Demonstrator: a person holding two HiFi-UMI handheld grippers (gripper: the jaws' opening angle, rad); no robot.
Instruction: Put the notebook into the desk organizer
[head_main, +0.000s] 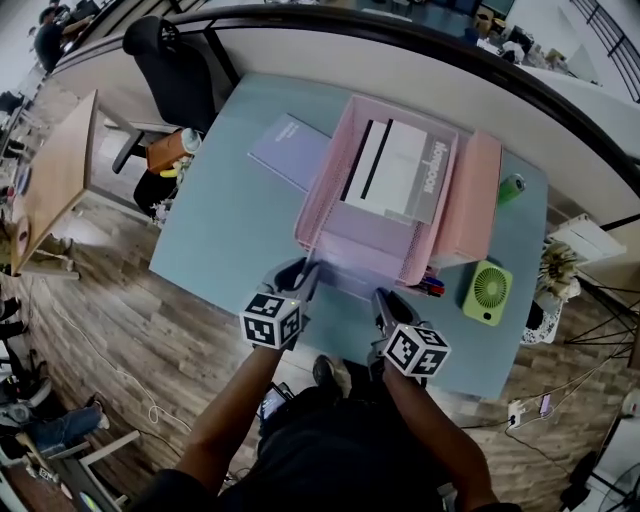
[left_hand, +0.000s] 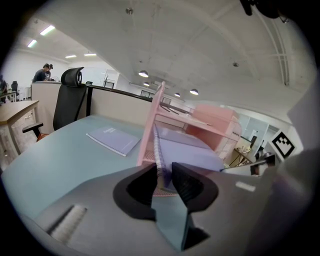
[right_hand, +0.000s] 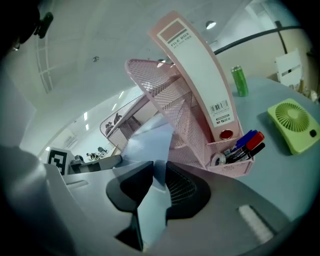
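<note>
The left hand-held gripper (head_main: 300, 278) and the right hand-held gripper (head_main: 383, 300) each clamp the near edge of the lavender notebook (head_main: 345, 272), which sits partly inside the bottom tier of the pink desk organizer (head_main: 318, 185); it seems only the final push in is left.

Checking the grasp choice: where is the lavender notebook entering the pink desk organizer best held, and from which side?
Its near edge, a gripper at each corner, from the person's side. The notebook lies nearly flat with its far end inside the desk organizer, leaving only that edge free. The left gripper pinches the spiral-bound corner, the right gripper the other.
</note>
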